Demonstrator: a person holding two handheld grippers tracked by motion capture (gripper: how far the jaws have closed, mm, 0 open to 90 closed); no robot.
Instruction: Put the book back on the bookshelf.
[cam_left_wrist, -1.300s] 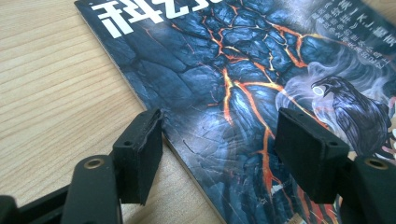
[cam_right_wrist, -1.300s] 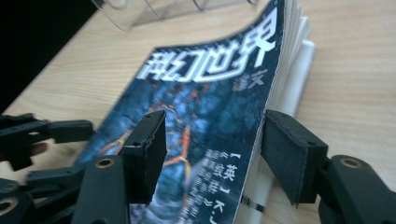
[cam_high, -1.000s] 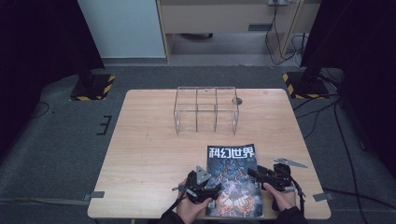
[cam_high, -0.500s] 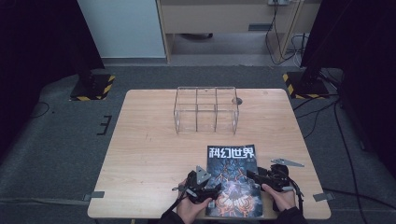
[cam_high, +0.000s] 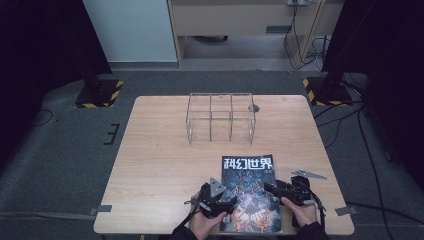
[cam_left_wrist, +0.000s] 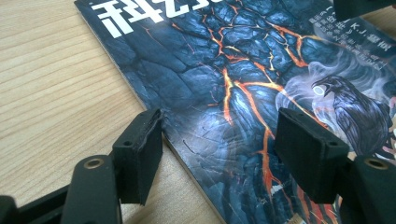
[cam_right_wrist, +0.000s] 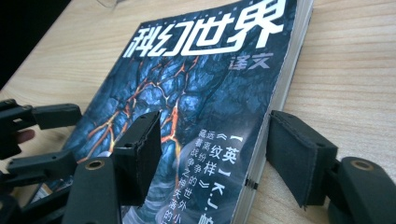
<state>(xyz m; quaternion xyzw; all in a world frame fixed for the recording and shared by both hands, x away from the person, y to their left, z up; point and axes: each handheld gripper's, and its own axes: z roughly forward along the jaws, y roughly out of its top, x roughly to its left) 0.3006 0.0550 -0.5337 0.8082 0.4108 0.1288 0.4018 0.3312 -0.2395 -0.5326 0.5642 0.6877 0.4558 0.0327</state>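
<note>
High view: left gripper (cam_high: 220, 202) and right gripper (cam_high: 280, 191), jaws spread, are straddling opposite edges of the magazine (cam_high: 250, 192), positioning for a two-sided lift; the right jaws have just been opening.

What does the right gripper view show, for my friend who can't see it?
A dark blue paperback magazine with glowing orange cracks and white Chinese title lettering lies flat on the light wooden table. The right claw hangs open over its page edge, one black jaw above the cover, one beside the pages.
</note>
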